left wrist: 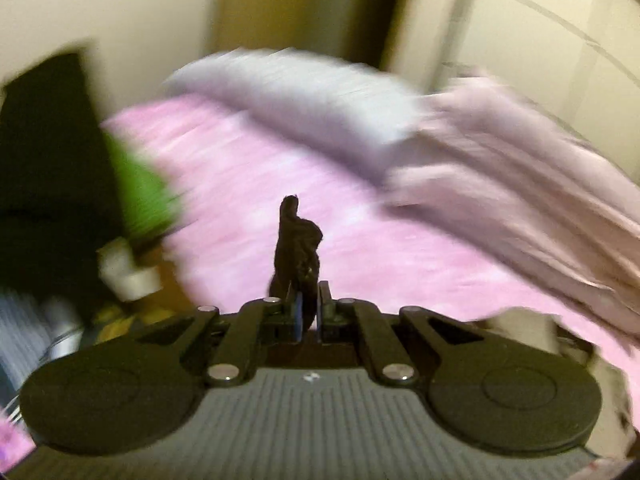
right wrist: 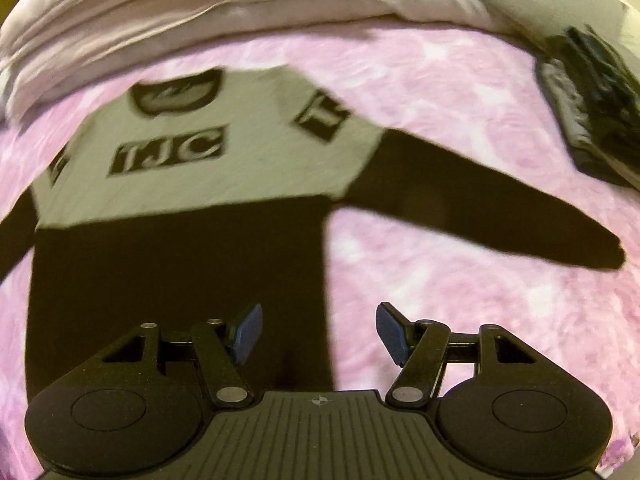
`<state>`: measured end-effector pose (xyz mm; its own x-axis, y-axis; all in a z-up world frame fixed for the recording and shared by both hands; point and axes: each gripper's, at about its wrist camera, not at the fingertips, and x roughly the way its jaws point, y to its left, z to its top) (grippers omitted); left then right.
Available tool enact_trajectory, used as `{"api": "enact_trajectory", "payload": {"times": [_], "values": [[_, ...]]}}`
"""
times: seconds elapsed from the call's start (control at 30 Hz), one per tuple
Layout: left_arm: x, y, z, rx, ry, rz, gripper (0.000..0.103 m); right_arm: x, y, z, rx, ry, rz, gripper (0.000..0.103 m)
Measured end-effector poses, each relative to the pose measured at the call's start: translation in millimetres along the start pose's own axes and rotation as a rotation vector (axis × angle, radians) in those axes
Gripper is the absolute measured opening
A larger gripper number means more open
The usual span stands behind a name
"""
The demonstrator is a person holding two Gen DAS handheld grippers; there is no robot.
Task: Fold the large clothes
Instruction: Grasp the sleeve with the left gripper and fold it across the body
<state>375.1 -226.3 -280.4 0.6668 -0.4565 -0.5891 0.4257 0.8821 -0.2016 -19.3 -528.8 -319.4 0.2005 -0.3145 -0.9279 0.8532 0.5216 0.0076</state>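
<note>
Two claws | left claw [left wrist: 308, 308] pinching black cloth [left wrist: 297, 240]; right claw [right wrist: 319, 334] wide above shirt [right wrist: 180, 216]

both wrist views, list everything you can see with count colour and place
shirt: one, black with a grey top panel marked TJC, spread flat on the bed, long sleeve stretched out to the side
bedspread: one, pink mottled, under the shirt
folded bedding: one pile, pale lilac, along the far edge of the bed
pillow: one, pale grey-blue, at the head of the bed beside the bedding
dark stack: one, black and white, near the far corner of the bed; too blurred to name
green thing: one, at the bed's edge, blurred
black fabric: one bunch, sticking up between closed fingers
left gripper: one, black, shut on the fabric
right gripper: one, black with blue pads, open above the shirt hem
</note>
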Motion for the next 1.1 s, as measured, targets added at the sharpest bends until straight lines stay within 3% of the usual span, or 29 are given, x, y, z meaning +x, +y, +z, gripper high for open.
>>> {"api": "enact_trajectory", "payload": {"times": [0.1, 0.2, 0.27, 0.3, 0.33, 0.37, 0.43, 0.57, 0.67, 0.77, 0.9, 1.03, 1.1], "values": [[-22.6, -77.1, 4.2, 0.022, -0.041, -0.210, 0.003, -7.9, -29.9, 3.4, 0.057, -0.037, -0.018, 0.060], [-45.2, -168.9, -5.6, 0.045, -0.053, -0.485, 0.003, -15.2, -60.5, 5.4, 0.101, -0.076, -0.045, 0.060], [-54.0, -215.7, -18.8, 0.044, -0.006, -0.647, 0.006, -17.3, -79.2, 5.0, 0.135, -0.087, -0.068, 0.060], [-54.1, -238.0, -29.0, 0.059, 0.028, -0.705, 0.014, -17.1, -87.1, 4.9, 0.153, -0.089, -0.077, 0.060], [-51.9, -256.8, -39.7, 0.097, 0.068, -0.736, 0.021, -16.4, -92.5, 4.6, 0.169, -0.090, -0.081, 0.060], [-49.4, -270.3, -51.8, 0.132, 0.115, -0.741, 0.021, -16.7, -99.6, 3.7, 0.187, -0.091, -0.081, 0.060], [-43.0, -274.4, -75.0, 0.161, 0.176, -0.726, 0.021, -14.7, -108.9, 0.1, 0.205, -0.092, -0.066, 0.060], [-15.4, -231.7, -108.1, 0.188, 0.290, -0.519, 0.021, 1.8, -112.0, -7.1, 0.233, -0.096, -0.002, 0.060], [10.0, -184.1, -114.9, 0.201, 0.339, -0.341, 0.021, 20.0, -104.4, -5.6, 0.291, -0.132, 0.134, 0.060], [34.7, -145.7, -110.1, 0.234, 0.342, -0.216, 0.021, 44.3, -92.8, 2.7, 0.364, -0.168, 0.283, 0.060], [39.4, -115.4, -102.4, 0.260, 0.319, -0.156, 0.022, 83.6, -79.7, 20.2, 0.501, -0.190, 0.423, 0.055], [54.6, -117.4, -100.6, 0.277, 0.314, -0.167, 0.023, 128.9, -78.3, 35.1, 0.678, -0.163, 0.519, 0.038], [60.1, -119.6, -106.0, 0.285, 0.324, -0.176, 0.023, 148.8, -77.0, 41.4, 0.708, -0.135, 0.500, 0.027]]}}
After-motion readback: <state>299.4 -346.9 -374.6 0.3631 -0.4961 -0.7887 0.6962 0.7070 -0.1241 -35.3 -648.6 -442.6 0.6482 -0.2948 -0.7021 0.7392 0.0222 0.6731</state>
